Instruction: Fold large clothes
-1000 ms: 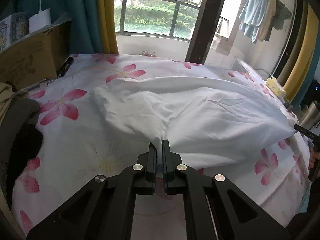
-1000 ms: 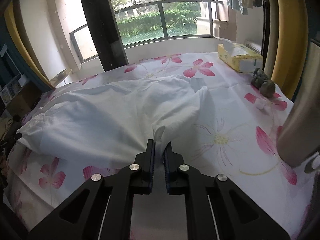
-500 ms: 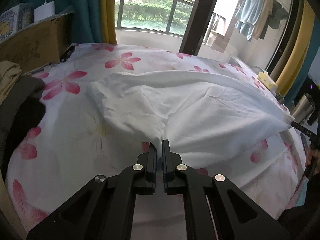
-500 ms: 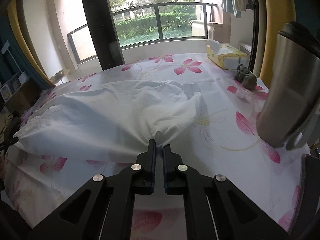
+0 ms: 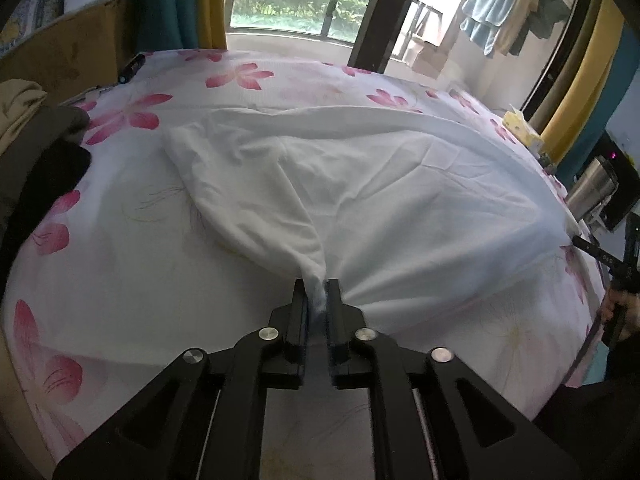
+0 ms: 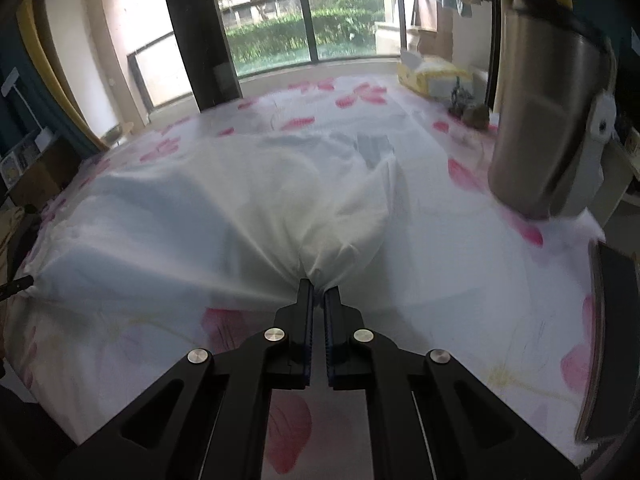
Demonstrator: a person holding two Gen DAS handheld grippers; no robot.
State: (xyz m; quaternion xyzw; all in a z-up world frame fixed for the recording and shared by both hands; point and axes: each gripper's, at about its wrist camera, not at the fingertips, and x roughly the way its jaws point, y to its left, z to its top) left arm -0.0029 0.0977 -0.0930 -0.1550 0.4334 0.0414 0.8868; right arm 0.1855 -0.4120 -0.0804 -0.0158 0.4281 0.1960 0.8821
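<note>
A large white garment (image 5: 380, 196) lies spread across a bed with a pink-flower sheet (image 5: 132, 248). My left gripper (image 5: 317, 292) is shut on a bunched corner of the garment at its near edge. My right gripper (image 6: 318, 292) is shut on the garment's other near corner; the garment (image 6: 224, 216) stretches away to the left in the right wrist view. The right gripper also shows at the far right of the left wrist view (image 5: 580, 242), pinching the cloth edge. The left gripper's tip shows at the left edge of the right wrist view (image 6: 16, 285).
A steel flask (image 6: 548, 112) stands close on the right of the bed, with a dark flat object (image 6: 612, 344) below it. A yellow tissue pack (image 6: 436, 76) lies at the far right. A cardboard box (image 5: 68, 52) and dark clothes (image 5: 36, 168) sit left.
Both grippers have pulled back toward the near edge of the bed with the garment corners held. The garment has slid nearer and stretched wider. The flask looms larger in the right view.
</note>
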